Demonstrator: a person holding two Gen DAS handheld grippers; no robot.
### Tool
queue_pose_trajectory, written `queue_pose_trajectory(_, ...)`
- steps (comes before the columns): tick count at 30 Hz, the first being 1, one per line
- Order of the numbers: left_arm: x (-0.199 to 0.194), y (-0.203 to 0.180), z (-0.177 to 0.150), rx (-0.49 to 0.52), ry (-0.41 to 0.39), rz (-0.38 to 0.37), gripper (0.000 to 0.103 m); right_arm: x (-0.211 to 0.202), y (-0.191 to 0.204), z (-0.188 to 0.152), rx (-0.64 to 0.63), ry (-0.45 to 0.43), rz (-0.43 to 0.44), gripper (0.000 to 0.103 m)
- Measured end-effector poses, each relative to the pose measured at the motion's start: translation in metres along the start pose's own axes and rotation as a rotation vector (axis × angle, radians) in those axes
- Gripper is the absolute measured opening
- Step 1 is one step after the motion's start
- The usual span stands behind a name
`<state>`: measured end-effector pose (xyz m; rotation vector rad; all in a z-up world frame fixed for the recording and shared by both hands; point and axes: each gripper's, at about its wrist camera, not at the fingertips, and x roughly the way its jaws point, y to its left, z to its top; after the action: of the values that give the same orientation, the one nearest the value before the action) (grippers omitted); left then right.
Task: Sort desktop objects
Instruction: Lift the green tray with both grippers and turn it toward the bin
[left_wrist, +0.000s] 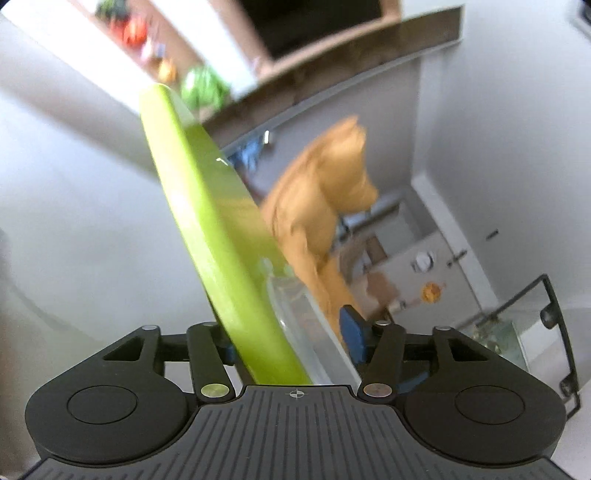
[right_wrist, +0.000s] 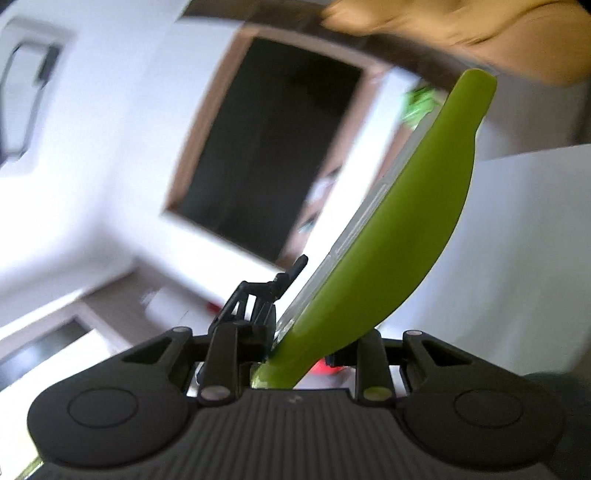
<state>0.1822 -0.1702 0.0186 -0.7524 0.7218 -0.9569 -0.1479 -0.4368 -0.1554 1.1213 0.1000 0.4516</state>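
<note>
- In the upper part of the left wrist view we see a wooden-edged shelf (left_wrist: 332, 48), tilted and blurred.
- On it, towards the upper left, sit a red item (left_wrist: 135, 31) and a leafy green one (left_wrist: 203, 86); we cannot tell what they are.
- A dark rectangular panel (left_wrist: 314, 22) fills the top centre of that view.
- At the lower right stands a glass tank with a black frame (left_wrist: 554, 317), near a white cabinet (left_wrist: 436, 258).
- In the right wrist view we see a dark panel in a brown frame (right_wrist: 269, 147) at the centre, on a white wall (right_wrist: 110, 147).
</note>
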Motion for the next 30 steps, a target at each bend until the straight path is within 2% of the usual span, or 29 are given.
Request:
queue_pose_trajectory(4, -0.108, 0.001, 0.002, 0.102, -0.095, 0.167, 0.062, 0.063, 0.025, -0.031, -0.026, 0.185, 0.143, 0.027)
queue_pose_trajectory(7, -0.168, 0.021, -0.01, 0.087, -0.143, 0.263, 0.064, 0.101, 0.028, -0.056, -0.008, 0.301, 0.19, 0.028)
queue_pose_trajectory(11, -0.215, 0.054, -0.028, -0.011, -0.164, 0.303, 0.066, 0.138, 0.017, -0.088, 0.066, 0.44, 0.212, 0.028)
queue_pose_trajectory(12, -0.223, 0.063, -0.033, -0.034, -0.156, 0.303, 0.069, 0.143, 0.011, -0.093, 0.099, 0.465, 0.204, 0.029)
queue_pose_trajectory(13, -0.229, 0.074, -0.036, -0.067, -0.137, 0.302, 0.076, 0.145, 0.002, -0.098, 0.13, 0.487, 0.19, 0.029)
queue_pose_trajectory(15, -0.245, 0.095, -0.043, -0.137, -0.093, 0.289, 0.08, 0.148, -0.017, -0.109, 0.191, 0.528, 0.159, 0.028)
queue_pose_trajectory(17, -0.252, 0.109, -0.054, -0.163, -0.02, 0.274, 0.087, 0.145, -0.03, -0.118, 0.172, 0.531, 0.116, 0.027)
queue_pose_trajectory(18, -0.253, 0.114, -0.058, -0.164, 0.016, 0.282, 0.095, 0.144, -0.036, -0.123, 0.169, 0.532, 0.093, 0.026)
queue_pose_trajectory(22, -0.25, 0.128, -0.064, -0.128, 0.195, 0.375, 0.098, 0.139, -0.059, -0.131, 0.196, 0.529, -0.003, 0.025)
queue_pose_trajectory(26, -0.271, 0.147, -0.063, -0.179, 0.235, 0.369, 0.099, 0.14, -0.077, -0.13, 0.227, 0.5, -0.069, 0.022)
queue_pose_trajectory(28, -0.292, 0.152, -0.061, -0.171, 0.216, 0.369, 0.099, 0.14, -0.078, -0.132, 0.229, 0.493, -0.067, 0.023)
queue_pose_trajectory(30, -0.321, 0.152, -0.062, -0.163, 0.152, 0.401, 0.099, 0.14, -0.078, -0.136, 0.216, 0.496, -0.068, 0.023)
